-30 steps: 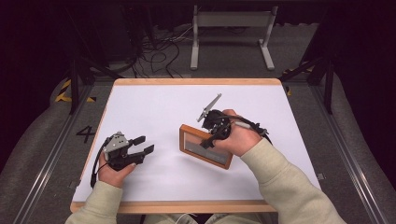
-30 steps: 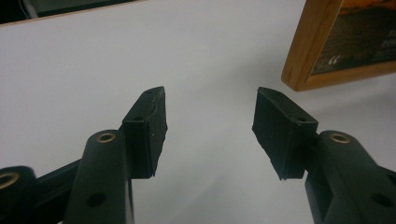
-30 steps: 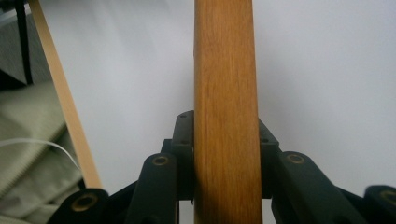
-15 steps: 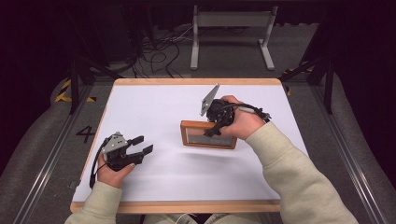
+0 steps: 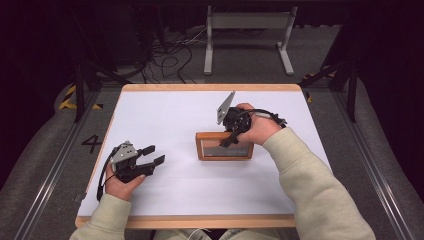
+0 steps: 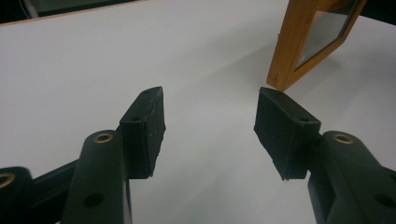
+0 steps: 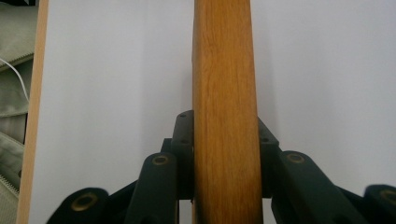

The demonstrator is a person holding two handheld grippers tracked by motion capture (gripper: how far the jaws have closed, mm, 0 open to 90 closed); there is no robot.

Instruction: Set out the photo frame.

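Between the two black jaws of the right gripper [image 7: 225,186] sits the top bar of a wooden picture frame [image 7: 225,93]. The jaws press on it from both sides, so the bar is pinched tight. In the right gripper view the bar runs straight up from the jaws, with the white table [image 7: 116,70] past it on each side.

From above, the right gripper [image 5: 231,136] bites the far edge of the picture frame [image 5: 224,146], and the frame stands up on its near edge on the table [image 5: 165,110].

The left gripper [image 5: 150,155] sits well off to the side, down near the table top. Its jaws are wide apart with nothing in them. In the left gripper view [image 6: 210,126], a corner of the picture frame [image 6: 292,51] shows just past the right-hand jaw, not touching it.
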